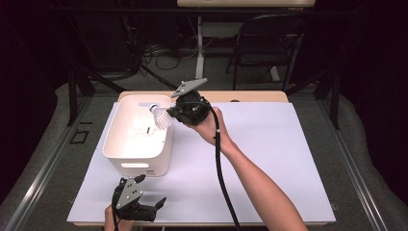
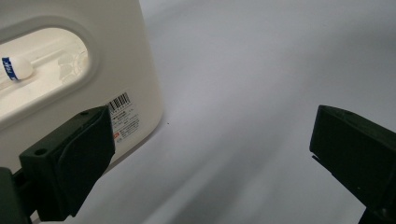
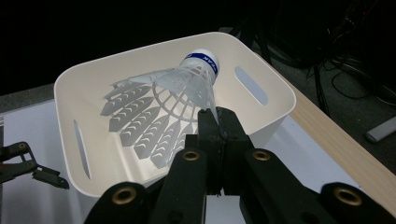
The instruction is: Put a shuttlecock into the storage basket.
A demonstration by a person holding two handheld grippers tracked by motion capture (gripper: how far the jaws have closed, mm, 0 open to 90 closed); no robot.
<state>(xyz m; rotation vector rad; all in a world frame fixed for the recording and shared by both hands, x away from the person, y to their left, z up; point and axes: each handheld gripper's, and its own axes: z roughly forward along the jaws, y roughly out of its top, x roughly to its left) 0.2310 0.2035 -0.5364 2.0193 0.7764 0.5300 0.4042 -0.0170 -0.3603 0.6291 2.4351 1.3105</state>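
My right gripper (image 3: 217, 116) has its jaws pinched together on the skirt edge of a white shuttlecock (image 3: 163, 107), which I hold over the white bin (image 1: 111, 144), cork toward eleven o'clock. My left gripper (image 1: 150, 191) hangs near the table's front edge at seven o'clock, jaws spread wide around nothing, just beside the bin's labelled wall. Another shuttlecock (image 2: 16, 69) lies inside the bin.

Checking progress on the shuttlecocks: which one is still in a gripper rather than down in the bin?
The shuttlecock pinched by the right gripper above the white bin; another lies inside.
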